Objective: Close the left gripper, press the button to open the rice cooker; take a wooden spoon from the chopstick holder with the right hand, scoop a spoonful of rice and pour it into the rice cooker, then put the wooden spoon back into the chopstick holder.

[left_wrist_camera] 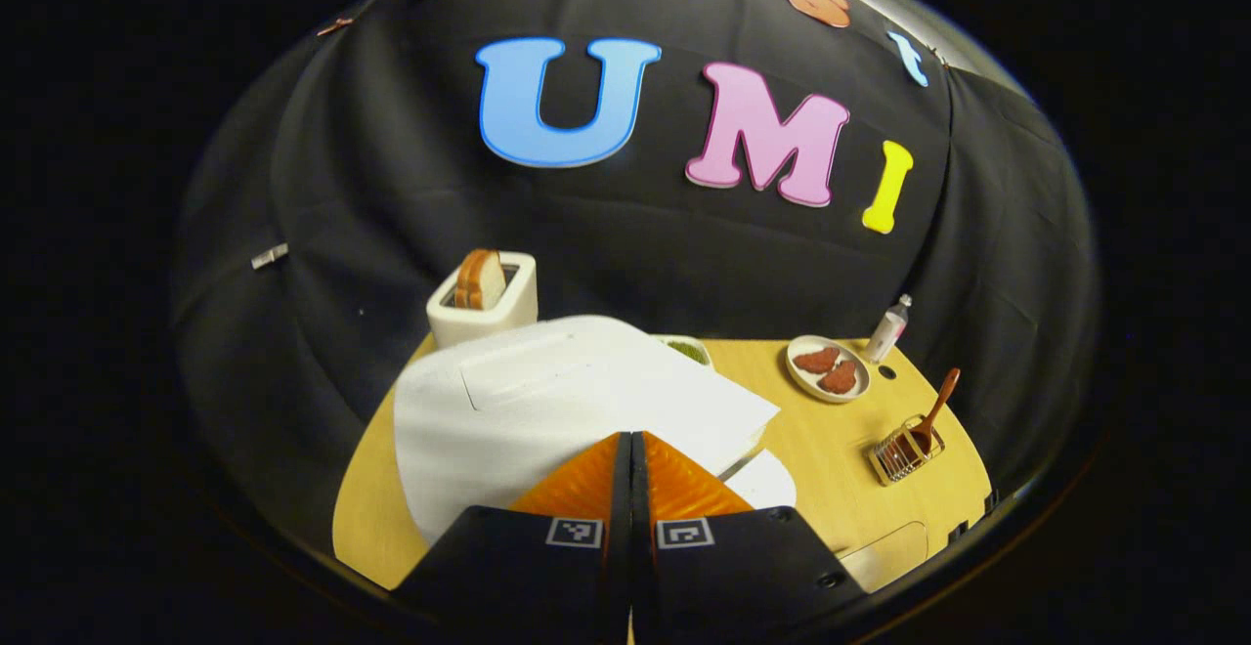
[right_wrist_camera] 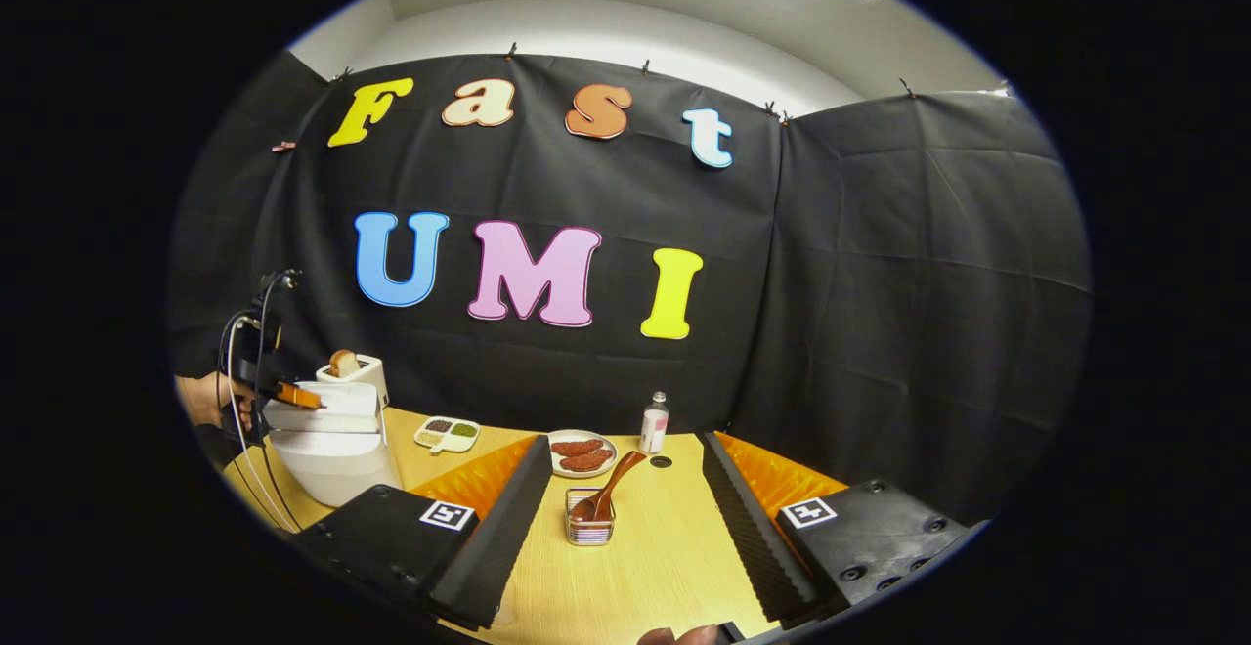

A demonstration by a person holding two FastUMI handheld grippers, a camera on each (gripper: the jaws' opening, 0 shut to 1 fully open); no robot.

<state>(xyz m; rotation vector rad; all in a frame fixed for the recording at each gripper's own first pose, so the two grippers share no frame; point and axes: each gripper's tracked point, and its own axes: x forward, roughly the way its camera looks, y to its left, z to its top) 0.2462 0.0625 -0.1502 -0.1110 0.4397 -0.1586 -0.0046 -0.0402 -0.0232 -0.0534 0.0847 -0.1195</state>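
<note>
The white rice cooker (left_wrist_camera: 547,401) lies right under my left gripper (left_wrist_camera: 630,436), whose fingers are shut together with nothing between them, tips at the lid's front edge. In the right gripper view that gripper (right_wrist_camera: 293,395), held by a hand (right_wrist_camera: 200,399), sits on top of the rice cooker (right_wrist_camera: 327,450) at the far left. The wooden spoon (right_wrist_camera: 606,491) stands tilted in the wire chopstick holder (right_wrist_camera: 589,520), just ahead between the fingers of my open right gripper (right_wrist_camera: 624,440). The wooden spoon (left_wrist_camera: 936,406) and holder (left_wrist_camera: 907,450) also appear at the right of the left gripper view.
A toaster (left_wrist_camera: 484,298) with bread stands behind the cooker. A sectioned dish of grains (right_wrist_camera: 447,433), a plate with meat slices (right_wrist_camera: 579,452) and a small bottle (right_wrist_camera: 654,422) line the back of the wooden table (right_wrist_camera: 645,567). Black cloth walls close the booth.
</note>
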